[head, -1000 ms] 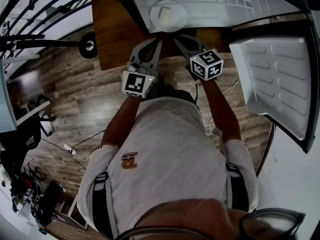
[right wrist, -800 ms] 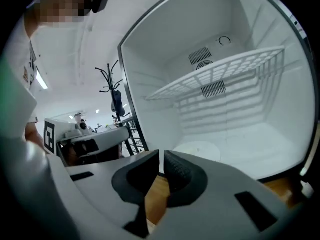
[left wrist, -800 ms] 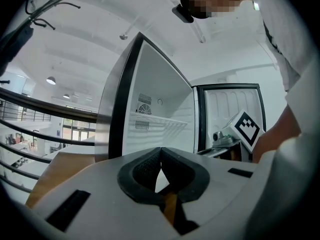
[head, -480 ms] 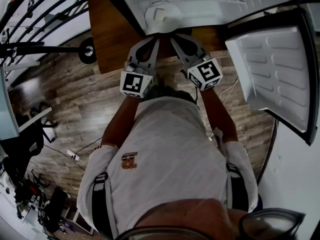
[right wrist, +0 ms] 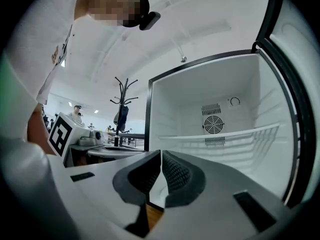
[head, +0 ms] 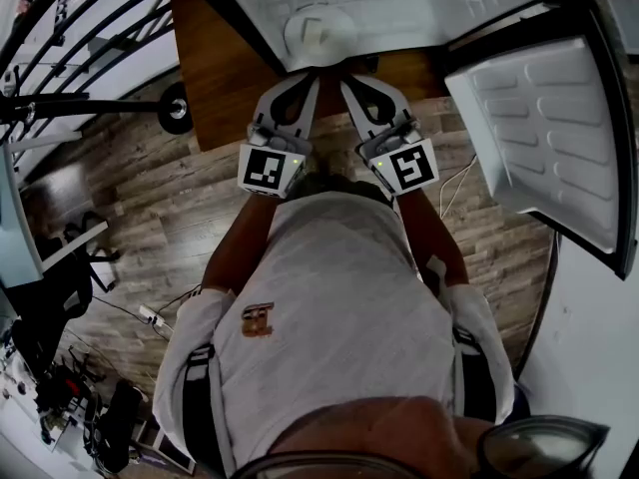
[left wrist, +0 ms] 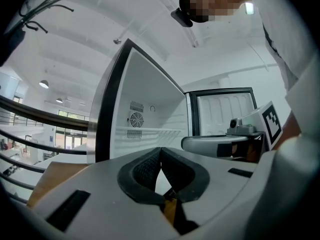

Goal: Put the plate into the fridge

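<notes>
- Head view, looking steeply down: a person stands close against the wooden tabletop (head: pixel 225 78), forearms forward, with a pair of tongs in each hand.
- The left tongs (head: pixel 316 78) are pressed together at the tips. Their own view shows pad against pad with nothing caught between them.
- The right tongs (head: pixel 346 78) sit just beside them and are closing, with the pads all but met. Nothing is between them either.
- Just past both sets of tips lies the plate (head: pixel 319 33), white and flat at the mouth of the fridge (right wrist: pixel 200 89). Neither pair holds it, and I can't tell whether the tips touch its near rim.
- To my eye the plate is stiff, smooth and fairly light, probably breakable, and its glossy face would be slippery under rubber pads. The raised near rim is the only part worth pinching. Otherwise it could be nudged low against that rim, square on, so it slides rather than tips or spins.
- Further in, the fridge is bare, with one wire shelf (right wrist: pixel 225 134) across the back wall. The door (head: pixel 559 138) stands wide open on the person's right.
</notes>
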`<state>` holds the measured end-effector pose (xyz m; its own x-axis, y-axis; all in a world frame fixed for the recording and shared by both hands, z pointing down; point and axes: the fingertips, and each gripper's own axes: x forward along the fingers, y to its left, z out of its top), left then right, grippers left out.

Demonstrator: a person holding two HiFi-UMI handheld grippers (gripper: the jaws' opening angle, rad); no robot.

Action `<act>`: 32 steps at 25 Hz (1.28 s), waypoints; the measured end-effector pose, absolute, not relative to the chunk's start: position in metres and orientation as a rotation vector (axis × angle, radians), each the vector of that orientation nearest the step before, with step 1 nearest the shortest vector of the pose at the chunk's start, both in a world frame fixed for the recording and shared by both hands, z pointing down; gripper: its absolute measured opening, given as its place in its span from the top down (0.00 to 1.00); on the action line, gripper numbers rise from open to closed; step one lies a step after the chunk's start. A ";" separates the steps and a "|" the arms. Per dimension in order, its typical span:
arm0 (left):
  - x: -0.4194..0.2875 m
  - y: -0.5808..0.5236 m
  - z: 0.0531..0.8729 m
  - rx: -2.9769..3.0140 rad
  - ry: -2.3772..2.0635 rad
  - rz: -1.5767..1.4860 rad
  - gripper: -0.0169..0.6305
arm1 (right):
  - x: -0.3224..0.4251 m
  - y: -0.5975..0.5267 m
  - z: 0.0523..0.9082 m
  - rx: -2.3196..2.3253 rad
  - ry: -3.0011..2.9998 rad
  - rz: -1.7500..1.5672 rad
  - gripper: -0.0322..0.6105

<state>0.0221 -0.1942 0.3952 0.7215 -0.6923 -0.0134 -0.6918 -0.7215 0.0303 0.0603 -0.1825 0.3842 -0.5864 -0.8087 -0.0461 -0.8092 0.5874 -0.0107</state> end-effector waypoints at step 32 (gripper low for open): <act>0.028 -0.180 0.379 2.919 -1.121 -0.077 0.95 | 0.061 -0.167 0.366 -1.463 2.675 0.092 0.90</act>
<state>0.0284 -0.1801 0.3791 0.7420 -0.6692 -0.0406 -0.6685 -0.7431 0.0307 0.0605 -0.1668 0.3661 -0.5369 -0.8367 -0.1086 -0.8421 0.5392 0.0091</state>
